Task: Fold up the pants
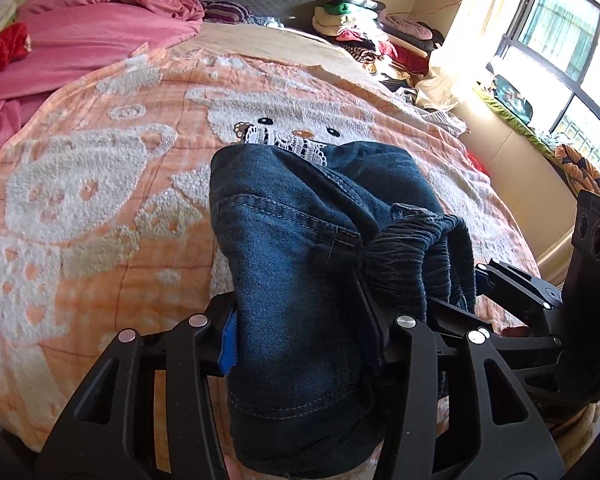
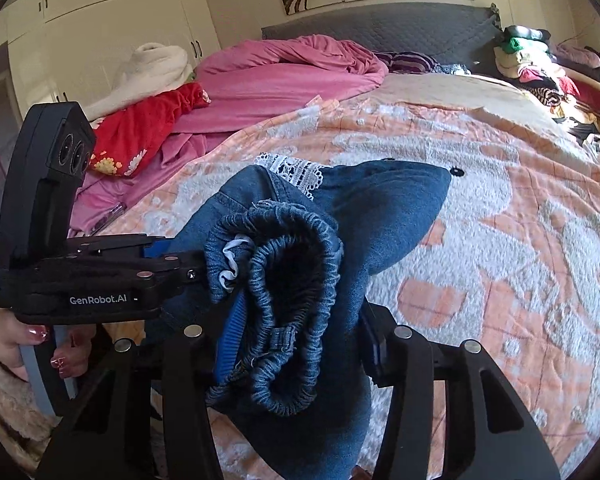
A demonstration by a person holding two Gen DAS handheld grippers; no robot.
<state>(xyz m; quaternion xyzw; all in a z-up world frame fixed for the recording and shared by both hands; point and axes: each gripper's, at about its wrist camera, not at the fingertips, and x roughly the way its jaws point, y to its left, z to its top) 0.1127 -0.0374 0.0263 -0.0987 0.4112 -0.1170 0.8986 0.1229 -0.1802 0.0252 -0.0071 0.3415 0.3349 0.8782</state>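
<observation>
The dark blue denim pants [image 1: 300, 232] are bunched up and held above the bed by both grippers. My left gripper [image 1: 300, 336] is shut on a thick fold of the denim, which fills the gap between its blue pads. The other gripper shows at the right edge of the left wrist view [image 1: 540, 304]. My right gripper [image 2: 296, 344] is shut on the gathered elastic waistband [image 2: 284, 288] of the pants [image 2: 380, 208]. White lace trim [image 2: 296, 170] peeks from the far end of the bundle. The left gripper [image 2: 112, 272] reaches in from the left, held by a hand [image 2: 24, 344].
The bed is covered by an orange and white patterned blanket [image 1: 100, 184]. A pink cover [image 2: 284, 76] and a red cloth [image 2: 148, 128] lie at the far left. Piled clothes [image 1: 380, 40] sit by the grey headboard, a window [image 1: 560, 40] at right, white cupboards [image 2: 120, 20] behind.
</observation>
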